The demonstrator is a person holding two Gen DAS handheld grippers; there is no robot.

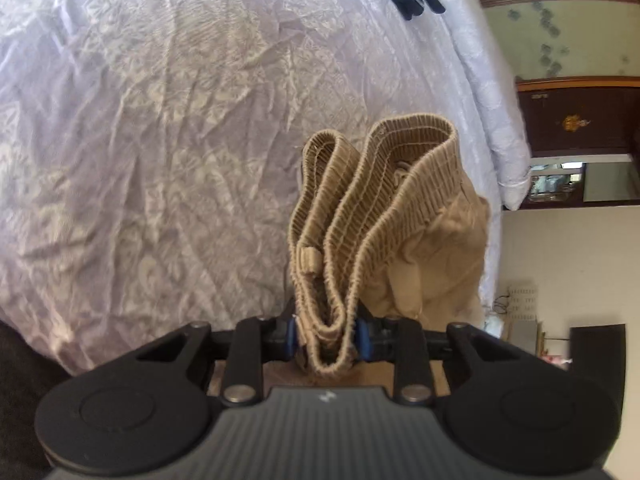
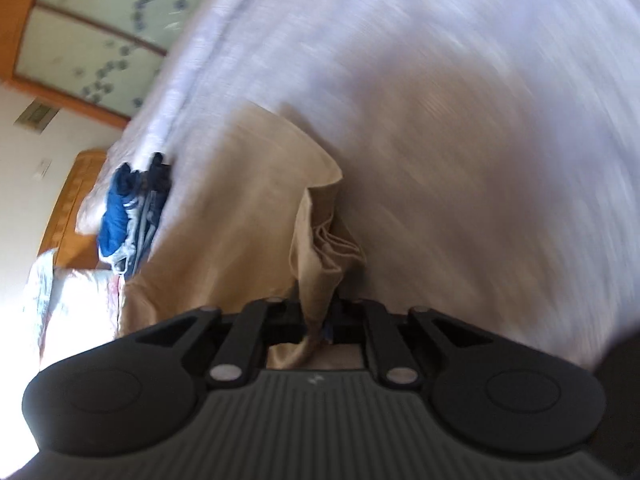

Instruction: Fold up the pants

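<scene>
**Pants held at both ends above the bed**

Our left hand-held gripper (image 1: 326, 338) clamps the gathered elastic waistband of the tan pants (image 1: 372, 216); our right hand-held gripper (image 2: 320, 320) pinches the bunched fabric of the far end, probably the leg hems. We judge this keeps them stretched lengthwise between the grippers, over the lavender bedspread (image 1: 160, 120), ready for folding.

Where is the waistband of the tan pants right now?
In the left wrist view, the ribbed waistband is bunched and clamped in the left gripper, lifted above the lavender bedspread near the bed's edge.
</scene>
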